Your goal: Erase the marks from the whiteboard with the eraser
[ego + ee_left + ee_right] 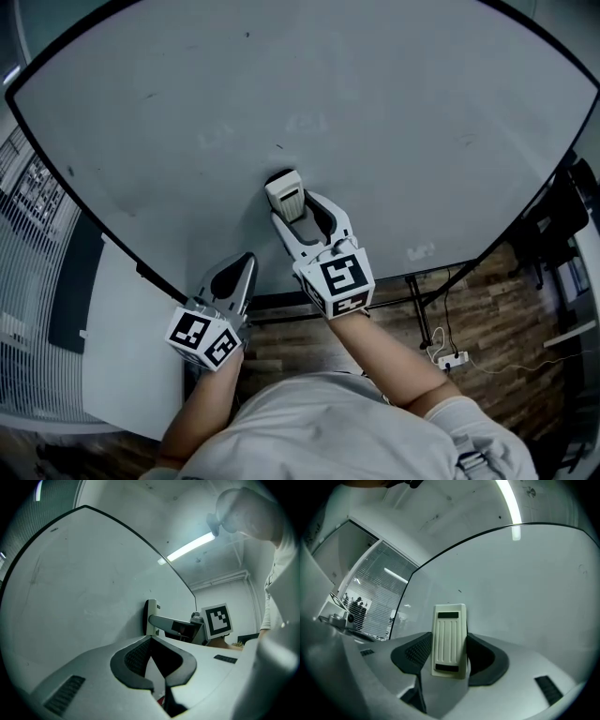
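The whiteboard [394,103] lies bare far, left and right of the eraser [285,191], so there is wide room to sweep that way. On the near side room is tight: the right tool [295,208] clamps the eraser close to the board's black frame [150,274], and the left tool [246,264], its jaws together, sits just beside it at the near left. A white panel [131,347] crowds the left edge. Stand legs [417,300] and a power strip [452,359] on the floor [506,319] stand below, and dark furniture [553,220] stands at the right.
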The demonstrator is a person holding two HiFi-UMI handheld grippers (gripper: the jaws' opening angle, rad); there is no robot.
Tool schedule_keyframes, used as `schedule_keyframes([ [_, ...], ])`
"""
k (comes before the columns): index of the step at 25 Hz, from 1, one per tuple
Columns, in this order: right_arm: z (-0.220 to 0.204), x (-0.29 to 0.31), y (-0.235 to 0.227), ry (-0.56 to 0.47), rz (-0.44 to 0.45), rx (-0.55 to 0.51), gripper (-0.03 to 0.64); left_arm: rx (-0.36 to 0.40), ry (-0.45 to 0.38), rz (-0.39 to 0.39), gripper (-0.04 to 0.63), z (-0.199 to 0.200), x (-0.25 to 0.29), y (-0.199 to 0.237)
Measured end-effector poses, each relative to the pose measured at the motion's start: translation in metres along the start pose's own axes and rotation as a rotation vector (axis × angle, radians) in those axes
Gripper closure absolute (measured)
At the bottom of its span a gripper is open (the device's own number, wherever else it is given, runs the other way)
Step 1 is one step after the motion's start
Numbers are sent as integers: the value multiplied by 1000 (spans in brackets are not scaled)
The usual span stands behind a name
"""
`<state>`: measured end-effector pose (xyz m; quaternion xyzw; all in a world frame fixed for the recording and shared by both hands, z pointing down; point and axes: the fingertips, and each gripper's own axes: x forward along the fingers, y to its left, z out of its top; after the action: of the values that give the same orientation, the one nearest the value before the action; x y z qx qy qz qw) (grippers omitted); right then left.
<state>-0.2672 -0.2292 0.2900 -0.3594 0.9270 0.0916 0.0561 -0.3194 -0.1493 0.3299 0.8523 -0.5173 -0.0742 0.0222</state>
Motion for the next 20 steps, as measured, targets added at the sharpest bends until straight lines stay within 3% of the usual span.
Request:
schedule_keyframes([
  [9, 0, -4, -3, -10, 28, -9, 385, 4, 3, -20, 588, -2, 21, -13],
  [20, 7, -82, -132, -8, -37, 2, 385, -7, 16, -112, 588, -22, 131, -102],
])
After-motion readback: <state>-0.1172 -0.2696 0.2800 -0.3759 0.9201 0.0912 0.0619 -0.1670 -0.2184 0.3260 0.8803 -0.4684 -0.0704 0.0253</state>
